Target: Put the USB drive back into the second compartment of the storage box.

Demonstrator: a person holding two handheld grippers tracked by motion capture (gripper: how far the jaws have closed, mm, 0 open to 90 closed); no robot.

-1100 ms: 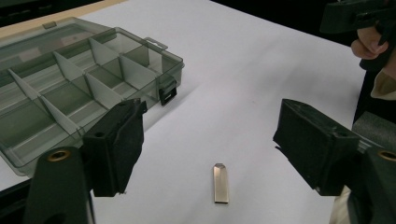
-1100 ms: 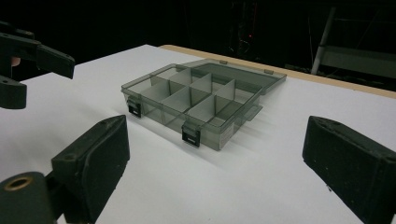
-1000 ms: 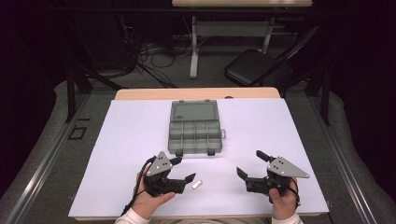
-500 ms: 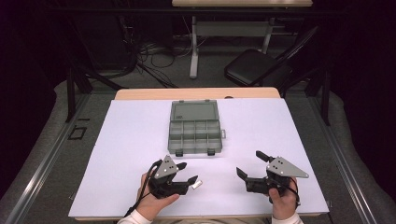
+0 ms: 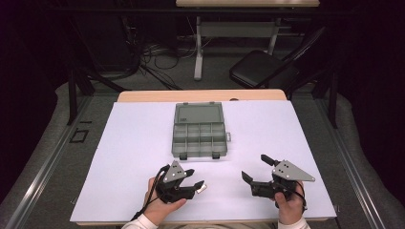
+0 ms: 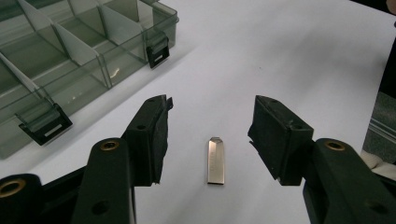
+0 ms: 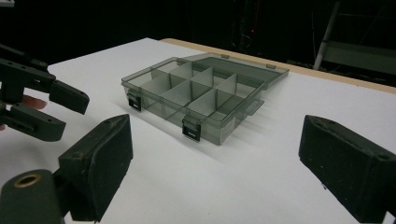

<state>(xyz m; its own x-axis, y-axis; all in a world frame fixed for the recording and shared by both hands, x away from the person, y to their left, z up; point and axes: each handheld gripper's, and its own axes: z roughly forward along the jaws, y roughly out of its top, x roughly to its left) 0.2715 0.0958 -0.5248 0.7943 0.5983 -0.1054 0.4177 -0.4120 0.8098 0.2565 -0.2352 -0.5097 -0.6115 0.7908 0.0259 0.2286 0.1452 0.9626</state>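
A small silver USB stick (image 6: 215, 161) lies flat on the white table (image 5: 133, 157), near its front edge (image 5: 201, 187). My left gripper (image 6: 212, 112) straddles the stick, one black jaw on each side with a gap between each pad and the metal. Its jaws have just been closing, with the stick between them and untouched. From above, the left gripper (image 5: 197, 181) sits low on the table in a hand. My right gripper (image 5: 254, 167) rests to the right, open and empty. A smoky grey compartment box (image 5: 198, 153) stands open mid-table.
The box's front wall and black latches (image 6: 156, 51) lie just left of my left jaw. From the right gripper view, the box (image 7: 159, 100) sits ahead and the left gripper (image 7: 74, 116) at the far left. Behind the table are a chair (image 5: 260, 69) and floor cables.
My left gripper has shifted slightly right, so the stick that lay beyond its tips now lies between the jaws, which have narrowed. The right gripper has stayed put.
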